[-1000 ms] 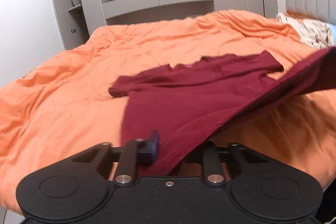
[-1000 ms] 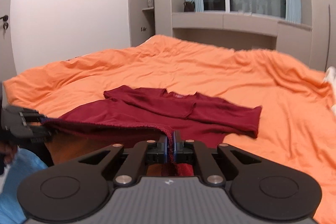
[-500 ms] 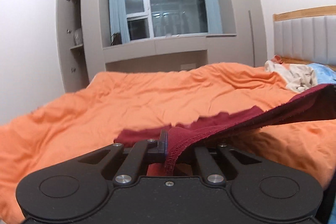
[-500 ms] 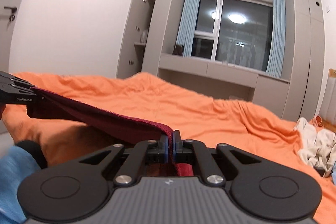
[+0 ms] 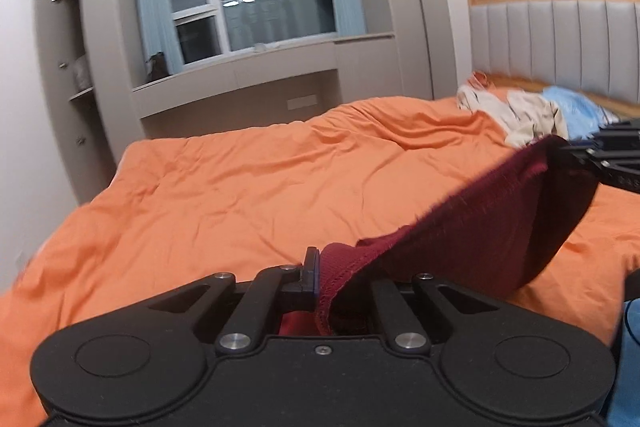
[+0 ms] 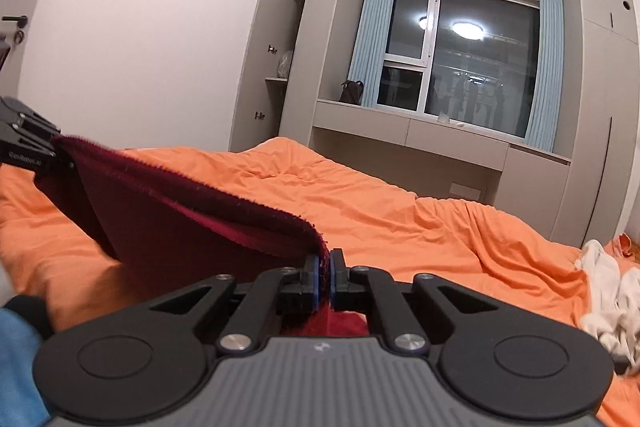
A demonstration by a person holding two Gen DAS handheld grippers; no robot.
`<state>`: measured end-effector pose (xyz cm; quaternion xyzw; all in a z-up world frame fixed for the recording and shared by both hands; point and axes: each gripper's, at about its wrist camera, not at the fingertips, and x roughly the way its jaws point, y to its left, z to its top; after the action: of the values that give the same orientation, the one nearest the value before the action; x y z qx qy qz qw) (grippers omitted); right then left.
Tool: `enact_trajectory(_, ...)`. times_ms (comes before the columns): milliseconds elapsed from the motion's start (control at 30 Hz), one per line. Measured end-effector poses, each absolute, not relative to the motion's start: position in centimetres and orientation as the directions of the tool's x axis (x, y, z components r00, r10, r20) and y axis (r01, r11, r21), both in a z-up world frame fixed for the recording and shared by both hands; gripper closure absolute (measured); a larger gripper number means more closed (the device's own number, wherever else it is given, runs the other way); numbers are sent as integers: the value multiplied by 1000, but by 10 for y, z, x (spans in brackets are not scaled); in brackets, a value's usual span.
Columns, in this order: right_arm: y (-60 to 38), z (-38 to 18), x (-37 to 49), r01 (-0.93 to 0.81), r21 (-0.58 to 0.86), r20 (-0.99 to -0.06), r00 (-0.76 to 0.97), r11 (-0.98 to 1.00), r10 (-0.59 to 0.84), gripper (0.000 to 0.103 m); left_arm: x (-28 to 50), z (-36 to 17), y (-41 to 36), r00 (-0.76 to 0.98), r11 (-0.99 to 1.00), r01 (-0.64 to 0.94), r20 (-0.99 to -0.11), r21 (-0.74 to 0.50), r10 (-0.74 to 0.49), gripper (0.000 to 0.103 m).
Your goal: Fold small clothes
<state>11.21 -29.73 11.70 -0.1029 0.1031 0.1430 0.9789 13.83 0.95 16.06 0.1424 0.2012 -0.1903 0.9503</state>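
Left wrist view: the left tool is clenching a hem corner of the shirt, which is hanging in the air above the bed, stretched toward the right tool at the frame's edge. To do this fold well, I judge both corners should be travelling level and taut, so the hem is landing square without bunching.

Right wrist view: the right tool is gripping the other corner of the shirt; the left tool is holding the far end.

Counting: one shirt, two tools, one bed, one pile of clothes near the headboard, one window.
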Motion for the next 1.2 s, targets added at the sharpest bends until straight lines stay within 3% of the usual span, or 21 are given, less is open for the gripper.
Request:
enact_trajectory(300, -311, 97, 276, -312, -113, -365, 896, 943, 253, 97, 325, 136, -9, 746, 859, 467, -616, 212, -253, 99)
enact_trajectory(533, -312, 36, 373, -319, -45, -529, 811, 947, 248, 97, 436, 51, 2, 589, 896, 442, -764, 30, -264, 99)
enact_trajectory(700, -310, -4, 414, -309, -10, -599, 763, 951, 242, 97, 476, 6, 10, 522, 912, 407, -805, -55, -282, 98)
enact_trajectory(800, -309, -18, 429, -300, 6, -623, 745, 954, 238, 96, 490, -12, 15, 485, 914, 392, -822, -100, -298, 88)
enact_trajectory(833, -310, -20, 433, -298, 16, -630, 738, 954, 241, 91, 493, -17, 16, 473, 913, 393, -827, -111, -304, 76)
enact_trajectory(900, -312, -23, 439, -285, 32, -639, 731, 958, 239, 62, 493, -21, 21, 463, 907, 400, -826, -129, -321, 54)
enact_trajectory(933, -313, -23, 441, -279, 41, -638, 731, 959, 240, 33, 492, -21, 22, 466, 905, 403, -820, -136, -331, 34)
enact_trajectory(967, -316, -22, 439, -270, 50, -634, 736, 962, 239, 17, 490, -19, 25, 473, 902, 407, -812, -142, -341, 19)
enact_trajectory(1067, -326, -17, 432, -235, 65, -617, 754, 970, 224, 9, 485, -8, 35, 515, 902, 406, -779, -146, -358, 8)
enact_trajectory(1200, -345, -10, 413, -203, 94, -612, 761, 975, 217, 5, 479, 8, 57, 549, 906, 384, -745, -177, -378, 5)
